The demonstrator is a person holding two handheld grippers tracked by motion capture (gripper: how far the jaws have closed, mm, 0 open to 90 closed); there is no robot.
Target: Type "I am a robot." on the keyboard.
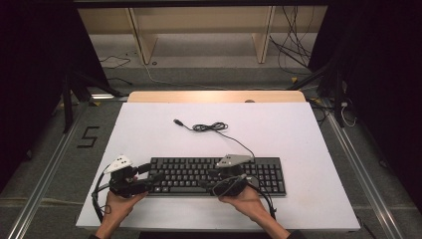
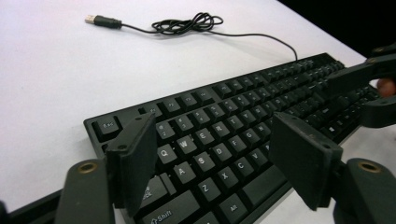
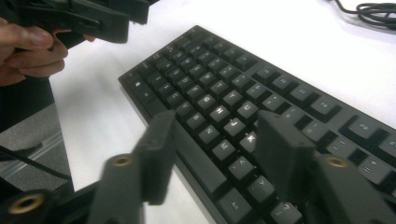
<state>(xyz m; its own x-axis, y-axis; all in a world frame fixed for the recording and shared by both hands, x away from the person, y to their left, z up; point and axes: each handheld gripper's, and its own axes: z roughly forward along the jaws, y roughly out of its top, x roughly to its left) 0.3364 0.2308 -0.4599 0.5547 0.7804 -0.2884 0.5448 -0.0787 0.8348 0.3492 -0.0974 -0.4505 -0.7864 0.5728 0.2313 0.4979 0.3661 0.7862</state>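
Observation:
A black keyboard (image 1: 219, 174) lies near the front edge of the white table (image 1: 298, 134). Its thin cable (image 1: 211, 127) runs back to a loose coil and ends in a USB plug (image 1: 177, 121). My left gripper (image 1: 153, 174) is at the keyboard's left end, open, and the left gripper view shows its jaws apart above the letter keys (image 2: 224, 135). My right gripper (image 1: 211, 180) hovers over the front middle of the keyboard. It is open too, with keys (image 3: 224, 93) showing in the gap between its jaws and nothing held.
The coiled cable (image 2: 187, 23) lies on bare table behind the keyboard. A wooden edge (image 1: 216, 96) borders the table's far side, with wooden frames and floor cables (image 1: 293, 50) beyond. Metal rails (image 1: 45, 174) run along both sides, beside a "5" marked on the floor (image 1: 88, 136).

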